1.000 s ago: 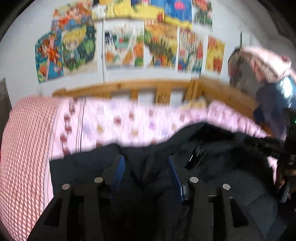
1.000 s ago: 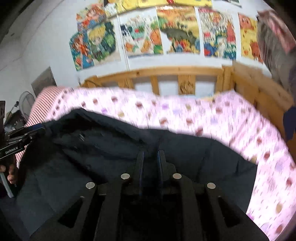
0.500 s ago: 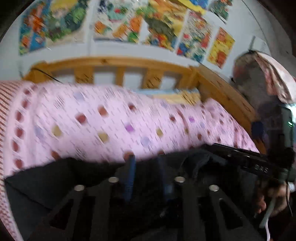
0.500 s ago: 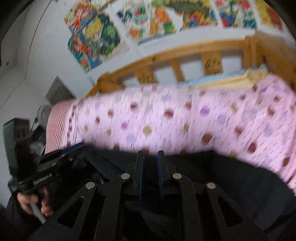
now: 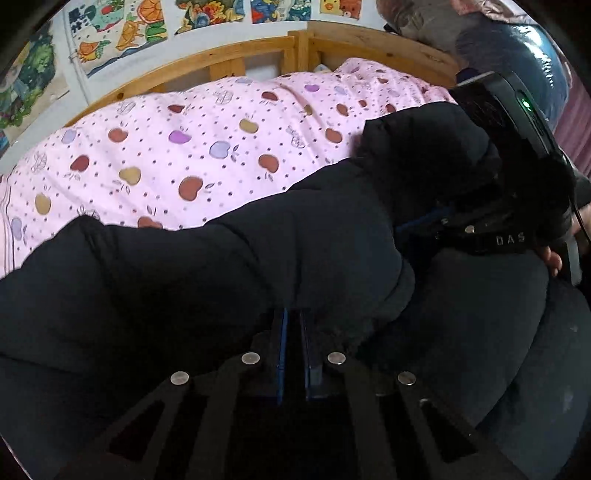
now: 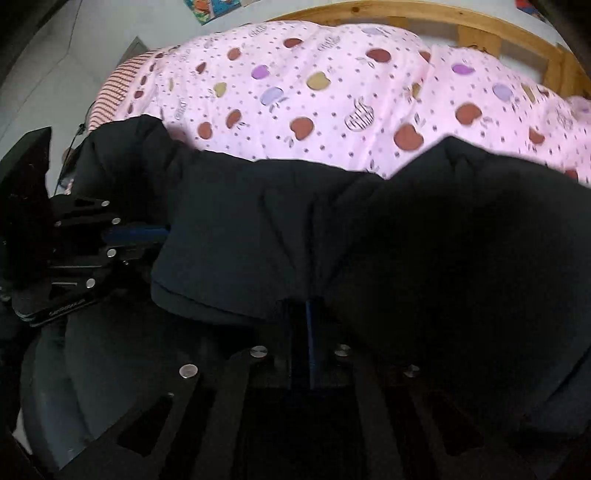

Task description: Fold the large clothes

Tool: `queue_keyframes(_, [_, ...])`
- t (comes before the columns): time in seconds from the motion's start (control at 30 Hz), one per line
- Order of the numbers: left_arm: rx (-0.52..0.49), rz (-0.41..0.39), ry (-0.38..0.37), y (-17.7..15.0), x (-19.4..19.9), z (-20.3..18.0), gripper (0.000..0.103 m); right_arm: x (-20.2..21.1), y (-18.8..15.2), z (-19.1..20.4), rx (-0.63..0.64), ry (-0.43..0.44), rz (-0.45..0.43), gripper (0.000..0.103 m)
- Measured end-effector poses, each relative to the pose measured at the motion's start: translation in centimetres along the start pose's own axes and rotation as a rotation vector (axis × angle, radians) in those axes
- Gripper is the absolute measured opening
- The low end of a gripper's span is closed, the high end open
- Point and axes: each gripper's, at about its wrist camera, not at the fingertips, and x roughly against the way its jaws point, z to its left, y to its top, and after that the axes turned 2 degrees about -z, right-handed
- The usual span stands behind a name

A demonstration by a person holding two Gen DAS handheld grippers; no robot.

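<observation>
A big black padded jacket (image 5: 229, 273) lies on the pink apple-print quilt and fills the lower half of both views. My left gripper (image 5: 293, 321) is shut on a folded-over edge of it, its blue pads buried in the padding. My right gripper (image 6: 301, 314) is likewise shut on the jacket (image 6: 369, 236), fabric bulging over its fingertips. In the left wrist view the right gripper (image 5: 439, 221) shows at the right, pinching the jacket, with a hand behind it. The left gripper (image 6: 147, 236) shows at the left of the right wrist view.
The pink quilt (image 5: 207, 147) covers the bed beyond the jacket. A wooden bed rail (image 5: 229, 62) runs along the far side below colourful posters (image 5: 122, 33). Bundled clothes (image 5: 517, 48) hang at the upper right. A red-striped pillow (image 6: 118, 85) lies at the far left.
My left gripper went from open to shut on the jacket. Both grippers have carried the jacket's edge forward and down, so a folded layer now lies over the rest.
</observation>
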Motion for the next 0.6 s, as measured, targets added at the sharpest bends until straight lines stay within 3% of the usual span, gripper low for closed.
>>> queue_keyframes(0.17, [0.014, -0.048, 0.009, -0.5, 0.5, 0.1, 0.006, 1.4, -0.6, 1.5, 0.021, -0.007, -0.102, 0.004])
queue_keyframes(0.33, [0.043, -0.074, -0.012, -1.2, 0.8, 0.6, 0.006, 3.9, -0.4, 4.3, 0.068, 0.053, -0.213, 0.004])
queue_keyframes(0.4, [0.040, -0.076, -0.008, -1.2, 0.9, 0.5, 0.006, 2.9, -0.1, 5.3, 0.091, 0.049, -0.176, 0.004])
queue_keyframes(0.5, [0.047, -0.062, -0.017, -1.6, 0.6, 0.4, 0.006, -0.7, -0.3, 5.8, 0.102, -0.002, -0.035, 0.004])
queue_keyframes(0.6, [0.050, -0.053, -0.019, -1.8, 0.1, 0.6, 0.006, -2.0, -0.7, 5.5, 0.078, -0.013, -0.017, 0.003])
